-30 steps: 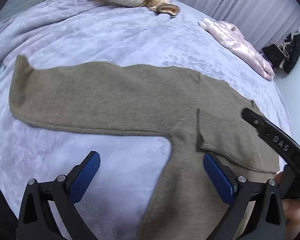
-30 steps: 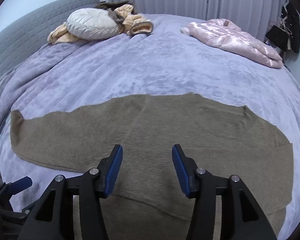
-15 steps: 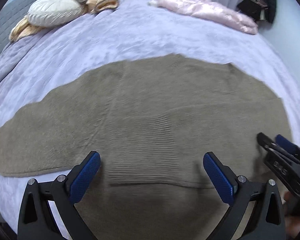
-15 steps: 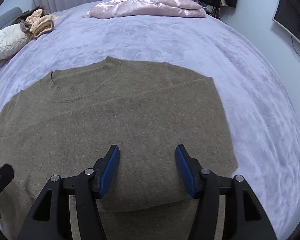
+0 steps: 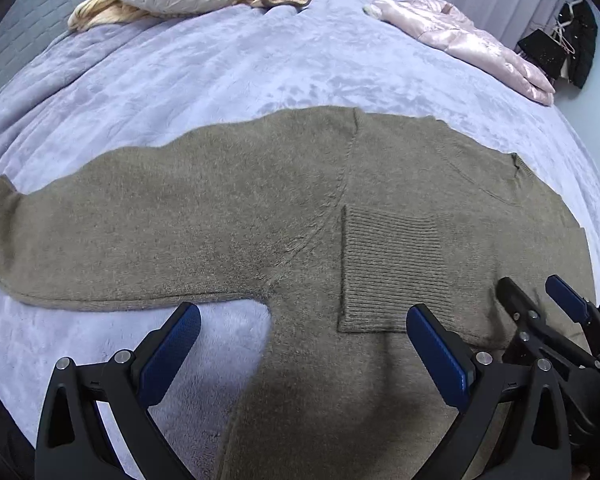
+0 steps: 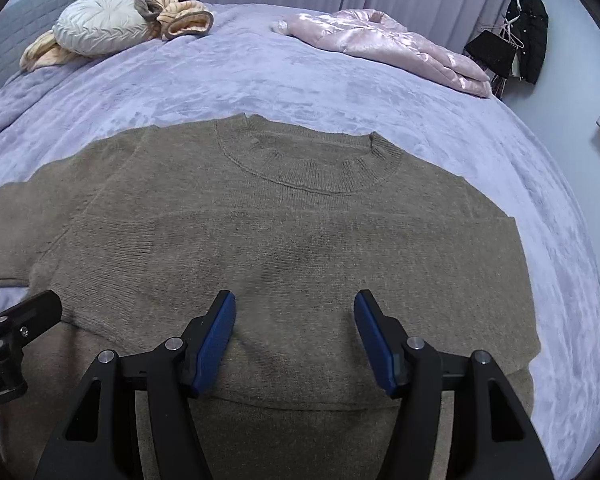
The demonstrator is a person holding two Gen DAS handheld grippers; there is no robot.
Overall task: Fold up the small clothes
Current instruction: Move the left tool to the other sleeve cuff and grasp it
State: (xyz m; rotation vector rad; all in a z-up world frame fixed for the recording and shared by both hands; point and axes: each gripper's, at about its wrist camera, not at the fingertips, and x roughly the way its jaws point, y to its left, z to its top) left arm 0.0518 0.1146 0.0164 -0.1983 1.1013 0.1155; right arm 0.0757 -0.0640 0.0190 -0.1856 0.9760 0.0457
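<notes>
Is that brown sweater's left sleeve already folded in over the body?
No: in the left wrist view the left sleeve of the sweater lies stretched out flat across the purple blanket.

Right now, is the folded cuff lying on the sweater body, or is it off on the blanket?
Touching. In the left wrist view the ribbed cuff lies flat on the sweater body, with brown knit on every side and none of it on the blanket.
</notes>
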